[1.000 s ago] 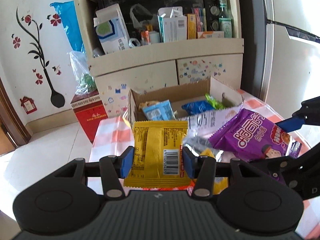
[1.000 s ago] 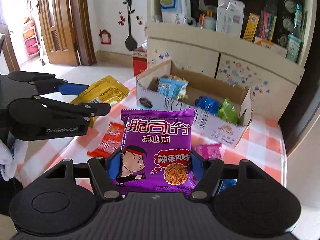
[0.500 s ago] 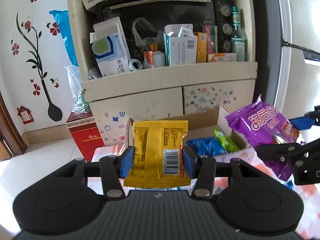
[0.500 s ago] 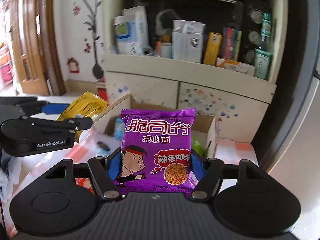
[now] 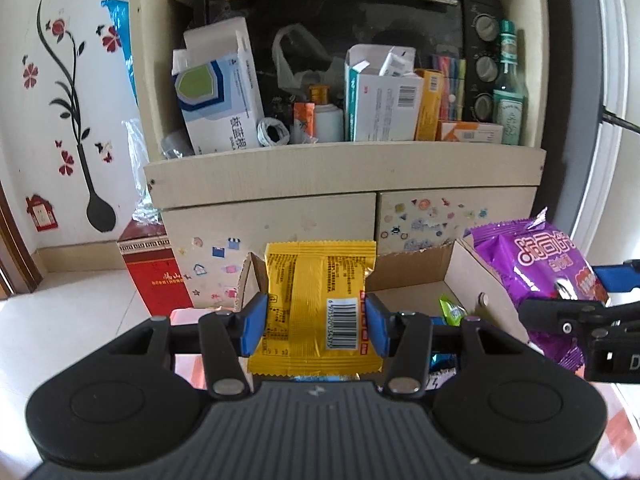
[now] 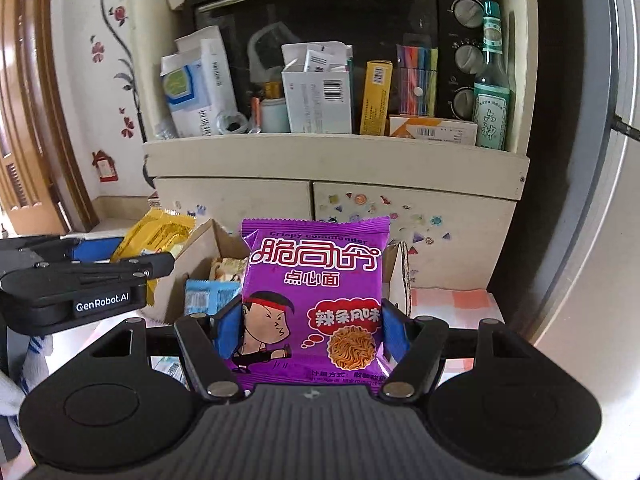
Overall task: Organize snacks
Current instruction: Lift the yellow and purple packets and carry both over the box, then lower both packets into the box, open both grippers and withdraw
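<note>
My left gripper (image 5: 314, 326) is shut on a yellow snack packet (image 5: 316, 304) and holds it upright above the open cardboard box (image 5: 404, 270). My right gripper (image 6: 312, 332) is shut on a purple noodle-snack packet (image 6: 314, 300), also above the box (image 6: 200, 248). The purple packet shows at the right of the left wrist view (image 5: 536, 276); the yellow packet shows at the left of the right wrist view (image 6: 156, 236). Inside the box lie a green packet (image 5: 452, 312) and a light-blue packet (image 6: 206, 296).
A beige cabinet (image 5: 344, 176) stands right behind the box, its shelf packed with cartons, a green bottle (image 5: 508, 96) and a black oven (image 5: 340, 20). A red box (image 5: 154, 268) sits on the floor at the left. The pink checked tablecloth (image 6: 452, 300) lies under the box.
Both grippers have risen and moved forward toward the cabinet with their packets. The box now sits low in both views and the loose table snacks are out of sight.
</note>
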Available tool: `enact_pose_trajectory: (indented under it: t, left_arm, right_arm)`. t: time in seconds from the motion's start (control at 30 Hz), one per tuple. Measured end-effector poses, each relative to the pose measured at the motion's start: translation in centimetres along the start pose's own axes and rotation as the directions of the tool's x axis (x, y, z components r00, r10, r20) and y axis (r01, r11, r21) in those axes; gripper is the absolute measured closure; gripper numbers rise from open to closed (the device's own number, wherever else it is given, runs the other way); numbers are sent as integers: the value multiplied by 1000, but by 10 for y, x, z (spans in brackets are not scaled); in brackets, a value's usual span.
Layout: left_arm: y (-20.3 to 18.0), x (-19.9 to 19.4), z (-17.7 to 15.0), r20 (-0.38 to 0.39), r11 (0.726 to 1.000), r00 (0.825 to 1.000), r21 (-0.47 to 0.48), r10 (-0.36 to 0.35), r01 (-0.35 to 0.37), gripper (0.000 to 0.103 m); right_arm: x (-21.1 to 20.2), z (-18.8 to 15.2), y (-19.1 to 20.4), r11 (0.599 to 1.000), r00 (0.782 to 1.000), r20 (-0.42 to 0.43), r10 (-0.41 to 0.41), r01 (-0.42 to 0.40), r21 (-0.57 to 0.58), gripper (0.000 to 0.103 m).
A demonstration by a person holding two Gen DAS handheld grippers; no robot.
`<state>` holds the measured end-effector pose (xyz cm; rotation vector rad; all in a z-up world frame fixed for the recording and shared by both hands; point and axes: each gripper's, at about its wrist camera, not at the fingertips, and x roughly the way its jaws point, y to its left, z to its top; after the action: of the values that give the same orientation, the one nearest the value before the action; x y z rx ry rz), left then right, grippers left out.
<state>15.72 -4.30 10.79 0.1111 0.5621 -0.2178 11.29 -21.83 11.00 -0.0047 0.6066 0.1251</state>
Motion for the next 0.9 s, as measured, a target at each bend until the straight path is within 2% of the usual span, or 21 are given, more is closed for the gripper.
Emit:
enact_pose_trajectory:
  t: [0.3, 0.37, 0.4, 0.43, 0.53, 0.67, 0.9]
  left_arm:
    - [-3, 37, 7, -15, 999, 1000, -30, -15, 14, 51]
    - [-5, 47, 5, -23, 999, 1000, -38, -19, 18, 36]
    - [-4, 50, 3, -27, 999, 1000, -47, -13, 11, 28]
    - [-4, 51, 1, -31, 998, 999, -61, -14, 12, 26]
    - [-1, 54, 1, -51, 996, 998, -88, -29, 24, 25]
    - [0, 47, 3, -44, 997, 999, -79, -18, 14, 23]
    - [-2, 31, -7, -67, 1000, 998, 15, -18, 19, 22]
  right_arm:
    - [37, 12, -11, 994, 1000, 8, -25, 24, 109, 28]
    - [49, 12, -19, 985, 999, 13, -32, 30, 168, 26]
    - [54, 11, -22, 980, 1000, 7, -30, 28, 196, 21]
    - [58, 9, -26, 974, 1000, -5, -24, 24, 227, 17]
    - [60, 7, -31, 959, 1000, -16, 10, -6, 283, 15]
    - [54, 8, -32, 964, 999, -32, -3, 11, 267, 14]
    - [43, 6, -28, 983, 998, -63, 16, -4, 184, 9]
